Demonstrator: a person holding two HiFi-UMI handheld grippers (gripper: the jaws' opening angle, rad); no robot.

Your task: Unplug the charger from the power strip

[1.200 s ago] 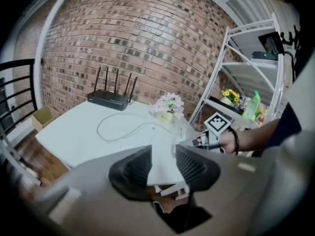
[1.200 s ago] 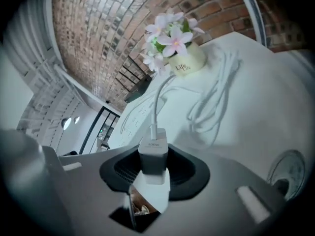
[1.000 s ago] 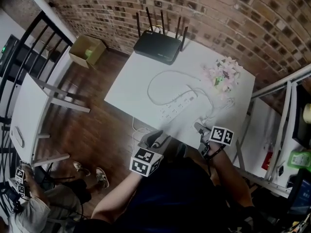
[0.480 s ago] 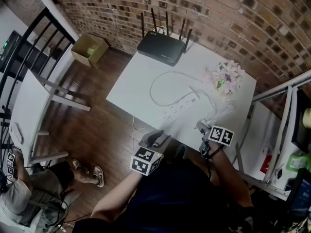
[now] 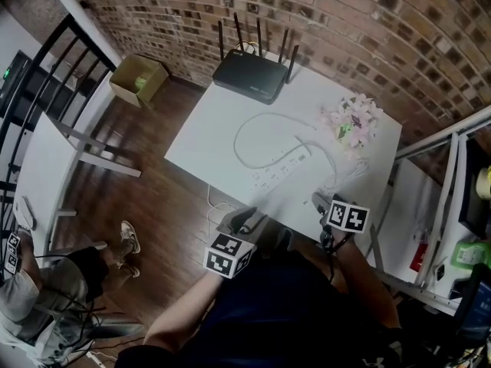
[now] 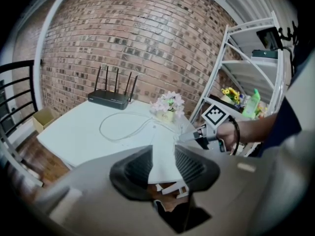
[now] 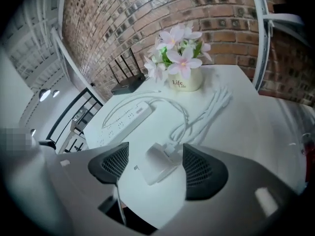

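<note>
The white charger (image 7: pixel 156 164) lies loose on the white table (image 5: pixel 215 133), unplugged, and its cable (image 7: pixel 199 116) runs off toward the flower pot. My right gripper (image 7: pixel 156 150) stands over it at the table's near right edge (image 5: pixel 318 202). Its jaws have just been opening and now sit wide on either side of the charger without pressing it. The white power strip (image 7: pixel 125 117) lies further out, at the table's middle (image 5: pixel 280 167). My left gripper (image 5: pixel 244 221) hovers off the table's front edge, open with nothing between its fingers (image 6: pixel 162 151).
A black router (image 5: pixel 249 75) with antennas stands at the far edge. A pot of pink flowers (image 5: pixel 353 121) sits at the far right corner. A white shelf frame (image 5: pixel 445 198) is on the right, a black railing (image 5: pixel 46 75) on the left, and a person (image 5: pixel 46 297) crouches at lower left.
The right gripper has shifted slightly at the table's near right edge. The left gripper has stayed put. The person at lower left has moved further left.
</note>
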